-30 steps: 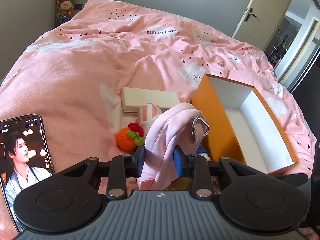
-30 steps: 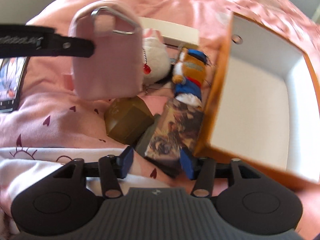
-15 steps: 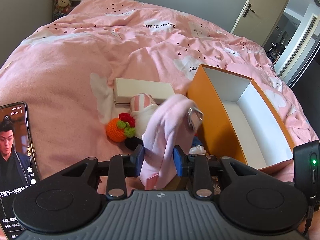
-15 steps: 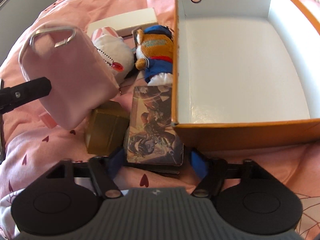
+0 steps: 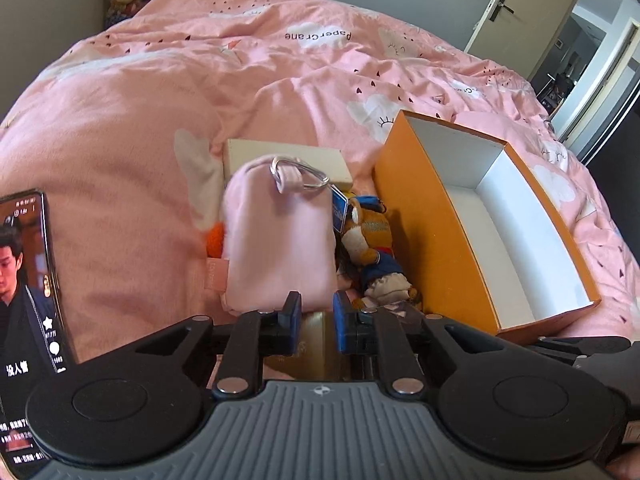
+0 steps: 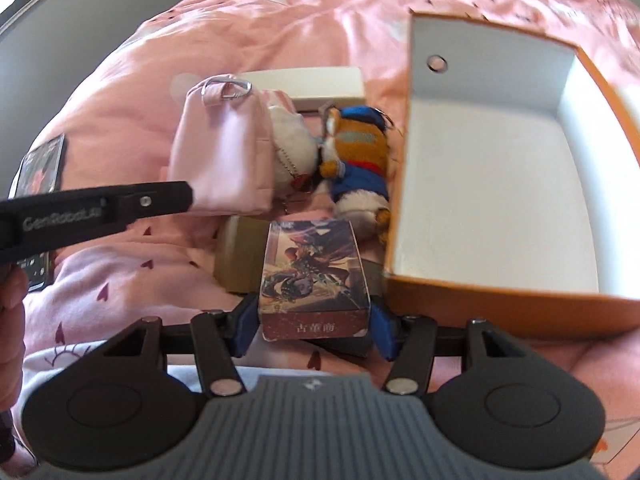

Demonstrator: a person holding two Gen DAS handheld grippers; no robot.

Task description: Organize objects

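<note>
My left gripper (image 5: 316, 314) is shut on the bottom edge of a pink pouch (image 5: 278, 236) with a metal ring, held upright above the bed; the pouch also shows in the right wrist view (image 6: 224, 148). My right gripper (image 6: 312, 326) is closed around an illustrated card box (image 6: 312, 278), jaws against both its sides. An open orange box (image 5: 424, 216) with a white inside lies to the right; its wall also shows in the right wrist view (image 6: 484, 304). A tiger plush in blue (image 6: 356, 160) and a white plush (image 6: 290, 140) lie between pouch and box.
A flat white box (image 5: 320, 156) lies behind the pouch. A gold-brown box (image 6: 240, 256) sits left of the card box. A lit phone (image 5: 24, 300) lies at the left. An orange crochet toy (image 5: 214, 240) peeks out beside the pouch. Pink duvet (image 5: 160, 80) covers the bed.
The pouch has swung from drooping to upright in my left gripper. My right gripper has closed in around the card box, which now sits between its jaws.
</note>
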